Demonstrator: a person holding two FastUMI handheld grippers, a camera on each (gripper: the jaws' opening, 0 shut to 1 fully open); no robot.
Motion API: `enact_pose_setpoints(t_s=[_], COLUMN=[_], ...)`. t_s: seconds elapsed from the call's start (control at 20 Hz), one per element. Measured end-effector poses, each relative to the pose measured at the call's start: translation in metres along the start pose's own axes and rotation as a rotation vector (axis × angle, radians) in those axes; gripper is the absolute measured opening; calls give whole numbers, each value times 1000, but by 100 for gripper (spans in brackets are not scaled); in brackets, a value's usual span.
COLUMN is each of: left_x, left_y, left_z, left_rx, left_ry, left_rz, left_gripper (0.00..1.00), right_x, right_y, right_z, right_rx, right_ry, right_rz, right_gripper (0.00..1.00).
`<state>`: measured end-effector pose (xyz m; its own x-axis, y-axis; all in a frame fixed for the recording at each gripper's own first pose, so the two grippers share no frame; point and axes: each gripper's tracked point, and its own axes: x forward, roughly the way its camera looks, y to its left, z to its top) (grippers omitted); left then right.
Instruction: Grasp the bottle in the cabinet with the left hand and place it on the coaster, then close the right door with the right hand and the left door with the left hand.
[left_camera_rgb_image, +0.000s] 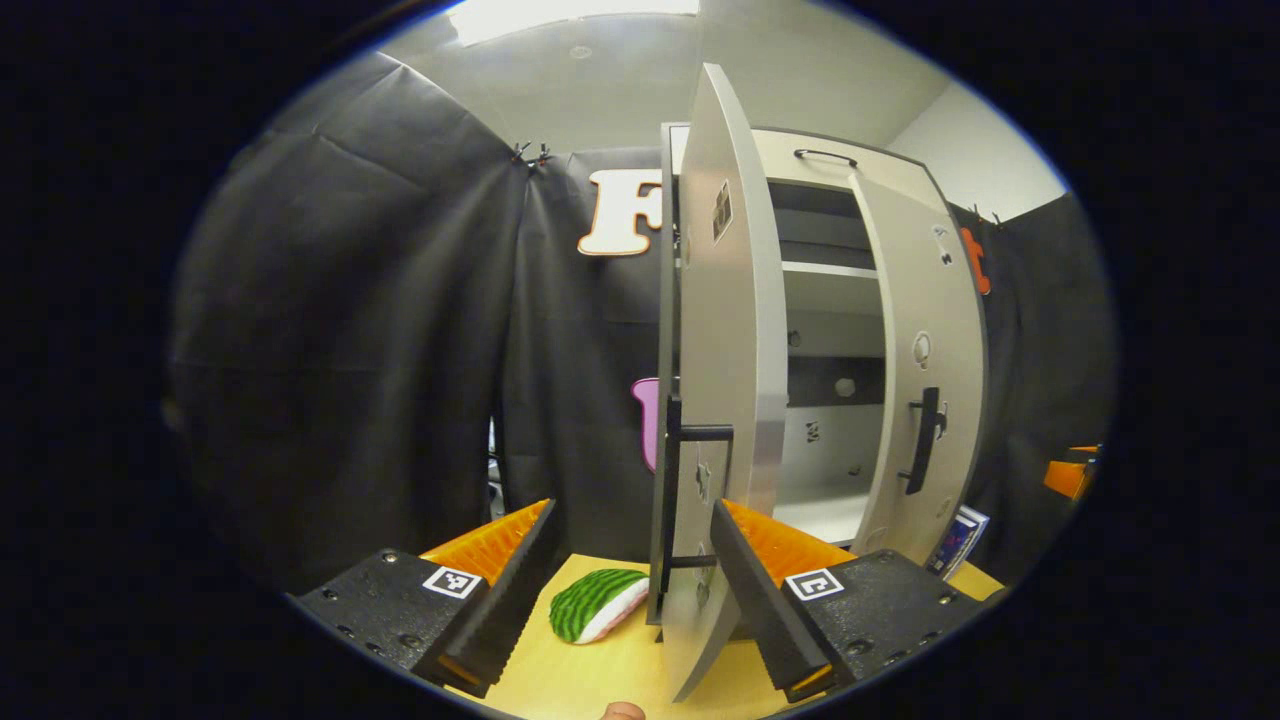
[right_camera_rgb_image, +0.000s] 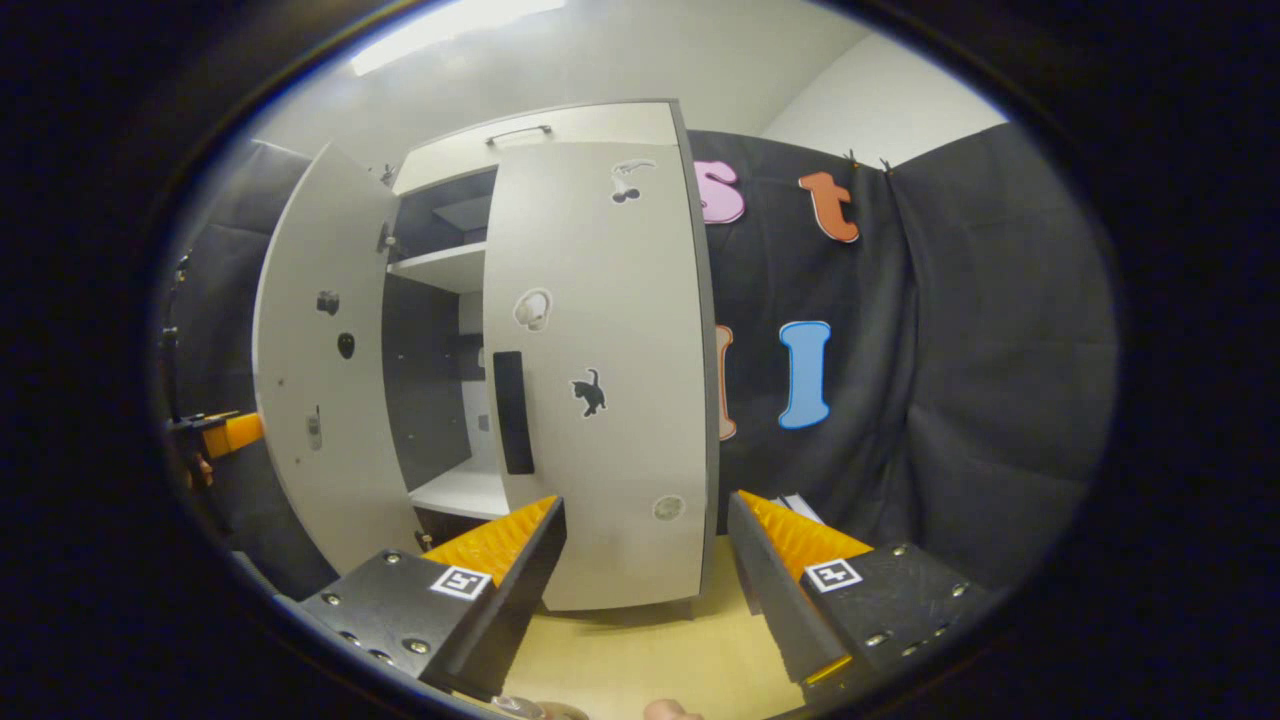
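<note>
The bottle of the task cannot be made out in either view, and neither can the coaster, so whether it is already set down is a guess. The lit lower compartment of the tall pale-grey two-door cabinet (left_camera_rgb_image: 830, 300) looks bare as far as the gap lets one see in, which suits a bottle already taken out, but the pictures do not prove it.

Nearest in the left gripper view, the left gripper (left_camera_rgb_image: 630, 580) is spread wide and holds nothing. The edge of the pale-grey left door (left_camera_rgb_image: 735, 330) stands between its fingers, just inside the right-hand finger (left_camera_rgb_image: 770, 560); whether that finger touches the door cannot be told. Below and to the left, a green-striped watermelon-slice soft toy (left_camera_rgb_image: 597, 603) lies on the yellow wooden worktop (left_camera_rgb_image: 600, 670). This door stands well open, edge-on to the camera.

In the right gripper view, the right gripper (right_camera_rgb_image: 645, 585) is likewise spread and empty, hanging just in front of the pale-grey right door (right_camera_rgb_image: 600, 370) with its black bar handle (right_camera_rgb_image: 512, 410). That door looks nearly shut, the dark interior showing beside its handle edge. Farther off, at the left edge of that view, the other gripper shows.

Judged so, the right door's closing seems close to done, perhaps needing a last push, and the left door's closing is what chiefly remains.
</note>
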<state>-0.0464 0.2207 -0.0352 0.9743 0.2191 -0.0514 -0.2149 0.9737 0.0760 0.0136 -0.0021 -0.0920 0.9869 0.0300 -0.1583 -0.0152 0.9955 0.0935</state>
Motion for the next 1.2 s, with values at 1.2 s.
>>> enact_pose_setpoints(t_s=[1.2], left_x=[105], left_y=[-164], left_z=[-4], left_rx=[-58], left_ry=[-32], left_rz=[-318], left_gripper=[99], right_x=[-47], right_y=[-125], right_z=[0], right_rx=[47], right_ry=[-25], right_rz=[-324], right_gripper=[98])
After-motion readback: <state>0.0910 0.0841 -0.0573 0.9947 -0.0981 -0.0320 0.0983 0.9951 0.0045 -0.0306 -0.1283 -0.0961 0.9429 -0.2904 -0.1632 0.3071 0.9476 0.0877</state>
